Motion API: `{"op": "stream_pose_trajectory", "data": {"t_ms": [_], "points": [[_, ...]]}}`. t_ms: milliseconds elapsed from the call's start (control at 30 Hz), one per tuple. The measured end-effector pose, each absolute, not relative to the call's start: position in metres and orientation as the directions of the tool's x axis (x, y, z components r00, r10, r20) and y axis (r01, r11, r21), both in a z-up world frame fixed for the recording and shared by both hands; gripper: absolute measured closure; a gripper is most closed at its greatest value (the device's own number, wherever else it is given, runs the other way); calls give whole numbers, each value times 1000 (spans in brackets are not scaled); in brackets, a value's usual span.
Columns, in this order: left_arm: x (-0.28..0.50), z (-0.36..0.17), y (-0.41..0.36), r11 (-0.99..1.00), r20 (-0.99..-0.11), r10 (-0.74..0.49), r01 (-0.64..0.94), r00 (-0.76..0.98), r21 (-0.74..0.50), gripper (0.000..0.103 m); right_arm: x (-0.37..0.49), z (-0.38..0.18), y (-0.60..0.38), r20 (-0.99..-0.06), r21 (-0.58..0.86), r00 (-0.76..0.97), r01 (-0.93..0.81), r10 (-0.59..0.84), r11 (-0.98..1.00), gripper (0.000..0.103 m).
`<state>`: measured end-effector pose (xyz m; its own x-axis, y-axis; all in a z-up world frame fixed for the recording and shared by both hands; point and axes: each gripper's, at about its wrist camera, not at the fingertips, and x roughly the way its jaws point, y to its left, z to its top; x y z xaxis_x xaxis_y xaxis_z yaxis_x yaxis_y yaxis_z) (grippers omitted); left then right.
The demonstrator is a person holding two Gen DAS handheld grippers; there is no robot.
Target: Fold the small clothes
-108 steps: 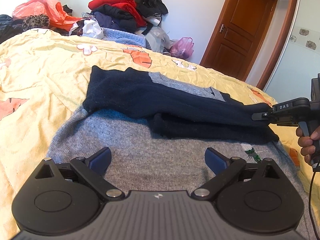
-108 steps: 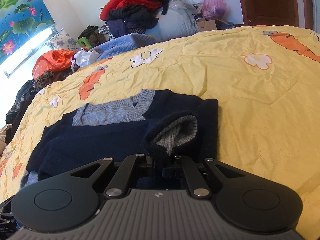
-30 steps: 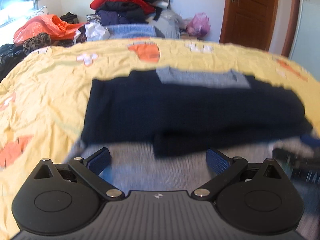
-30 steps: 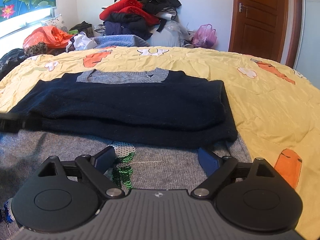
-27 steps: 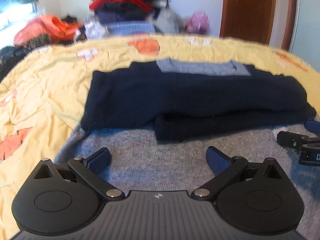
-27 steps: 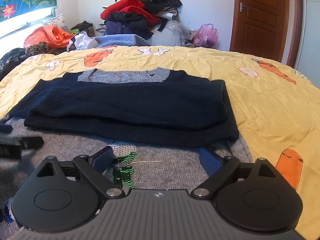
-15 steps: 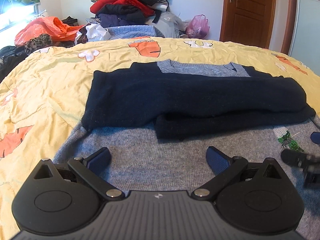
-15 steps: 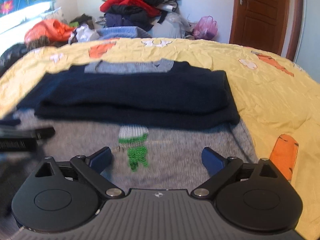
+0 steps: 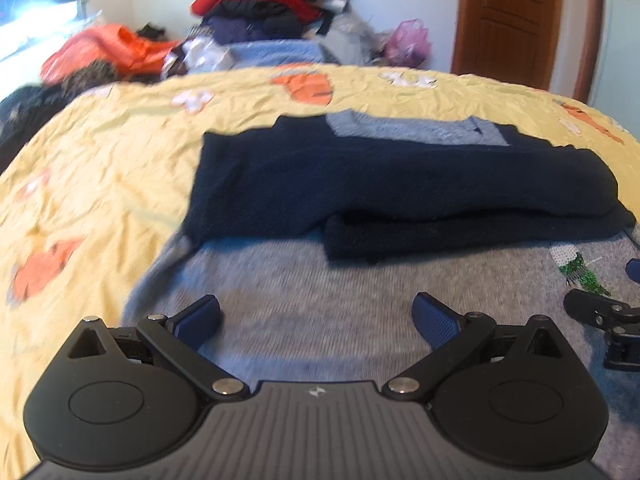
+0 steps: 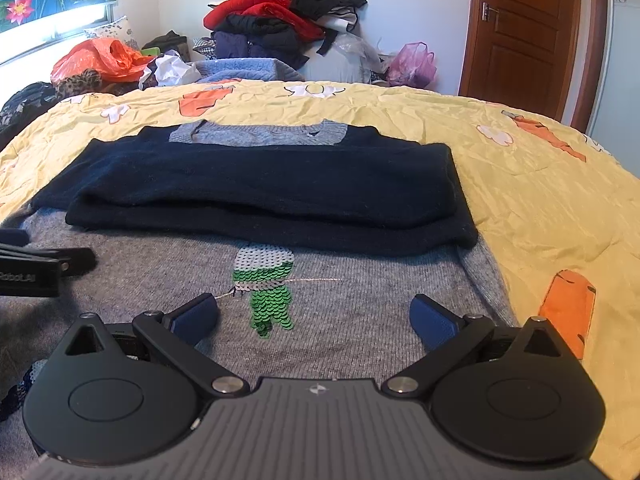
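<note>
A small sweater lies flat on the yellow bedspread (image 10: 540,200), with a grey body (image 10: 360,300) and a grey collar (image 10: 260,134) at the far end. Its navy sleeves (image 10: 260,188) are folded across the chest in a stacked band. A green sequin figure (image 10: 266,288) shows on the grey front. My right gripper (image 10: 314,314) is open over the lower grey part, just right of the sequin figure, with nothing between its fingers. My left gripper (image 9: 316,312) is open over the grey part nearer the sweater's left side. Each gripper shows at the edge of the other's view.
A heap of red, black and blue clothes (image 10: 276,20) is piled beyond the bed's far end. An orange bag (image 10: 96,60) lies at the far left and a pink bag (image 10: 412,64) stands near the brown door (image 10: 528,32). Bare bedspread spreads right of the sweater.
The right gripper has let go of the navy sleeve cuff, which now lies folded over the chest. Its jaws have spread wide. Both grippers now hover side by side over the grey lower part.
</note>
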<state>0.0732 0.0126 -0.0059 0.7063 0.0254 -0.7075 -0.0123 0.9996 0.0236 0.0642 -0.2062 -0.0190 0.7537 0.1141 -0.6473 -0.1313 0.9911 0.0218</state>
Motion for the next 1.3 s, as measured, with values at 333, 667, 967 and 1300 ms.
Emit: {"op": "stream_pose_trajectory", "data": {"t_ms": [333, 667, 967, 1300], "points": [[37, -12, 15, 999, -665, 36, -23, 746, 29, 0, 64, -19, -206, -648, 21, 753, -132, 114, 991, 0], [37, -12, 15, 999, -663, 32, -19, 748, 27, 0, 21, -13, -197, -658, 9, 745, -139, 110, 990, 2], [37, -12, 15, 999, -663, 33, -20, 748, 27, 0, 18, -17, -201, -651, 19, 751, -129, 110, 992, 0], [37, -13, 14, 1000, -663, 30, -17, 748, 25, 0, -3, -16, -190, -659, -5, 746, -133, 97, 991, 0]]}}
